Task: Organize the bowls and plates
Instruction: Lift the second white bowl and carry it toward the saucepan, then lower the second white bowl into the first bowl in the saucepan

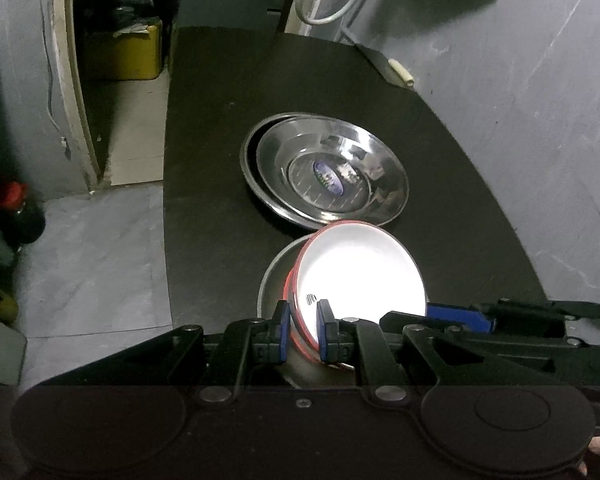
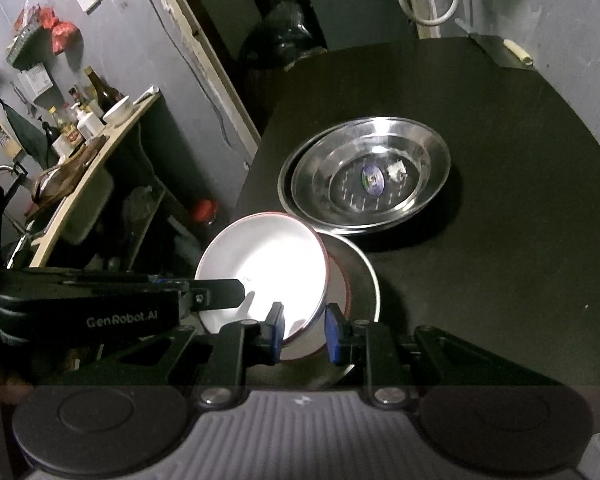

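Observation:
A red bowl with a white inside sits tilted in a steel dish at the near edge of the black table. My left gripper is shut on the bowl's near rim. My right gripper also has its blue pads on either side of the bowl's rim, shut on it. Beyond lie two stacked steel plates with a sticker in the middle.
The table's left edge drops to a grey floor. A red-capped bottle stands on the floor. A grey wall runs along the right. A shelf with bottles and a bowl stands at the left.

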A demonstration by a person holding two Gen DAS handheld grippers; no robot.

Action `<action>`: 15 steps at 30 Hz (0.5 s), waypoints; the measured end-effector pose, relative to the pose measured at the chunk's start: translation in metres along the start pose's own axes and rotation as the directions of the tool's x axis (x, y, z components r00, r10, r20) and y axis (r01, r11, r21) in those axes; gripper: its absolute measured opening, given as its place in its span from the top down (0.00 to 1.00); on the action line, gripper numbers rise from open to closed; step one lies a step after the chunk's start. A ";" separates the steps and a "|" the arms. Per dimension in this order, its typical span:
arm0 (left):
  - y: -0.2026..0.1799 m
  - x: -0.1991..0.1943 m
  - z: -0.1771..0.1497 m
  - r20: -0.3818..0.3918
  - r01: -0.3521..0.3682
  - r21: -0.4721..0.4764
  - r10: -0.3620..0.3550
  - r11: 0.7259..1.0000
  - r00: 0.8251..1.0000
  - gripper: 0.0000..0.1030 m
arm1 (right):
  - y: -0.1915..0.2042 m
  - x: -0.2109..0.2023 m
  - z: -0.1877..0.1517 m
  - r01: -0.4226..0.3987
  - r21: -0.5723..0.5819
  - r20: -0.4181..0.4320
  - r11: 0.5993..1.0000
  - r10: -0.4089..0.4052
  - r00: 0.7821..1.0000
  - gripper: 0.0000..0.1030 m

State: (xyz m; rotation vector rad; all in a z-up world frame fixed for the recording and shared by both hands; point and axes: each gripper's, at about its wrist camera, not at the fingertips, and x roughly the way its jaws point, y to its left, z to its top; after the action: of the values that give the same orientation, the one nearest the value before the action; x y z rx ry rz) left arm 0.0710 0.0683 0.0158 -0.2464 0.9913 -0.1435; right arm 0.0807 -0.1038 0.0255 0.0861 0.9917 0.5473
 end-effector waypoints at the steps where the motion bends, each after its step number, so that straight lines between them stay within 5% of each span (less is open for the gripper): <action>1: -0.001 0.001 0.000 -0.004 -0.007 0.007 0.007 1.000 1.000 0.86 | 0.000 0.001 0.000 0.000 0.001 -0.005 1.000 0.000 1.000 0.76; 15: -0.009 0.006 0.000 -0.037 -0.044 0.062 0.046 0.997 0.998 0.85 | 0.000 0.005 0.001 0.013 0.010 -0.041 1.000 -0.013 0.999 0.77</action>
State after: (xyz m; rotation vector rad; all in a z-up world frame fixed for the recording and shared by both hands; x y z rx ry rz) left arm 0.0738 0.0584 0.0134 -0.1659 1.0284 -0.1377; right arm 0.0838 -0.1016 0.0216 0.0778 1.0345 0.5342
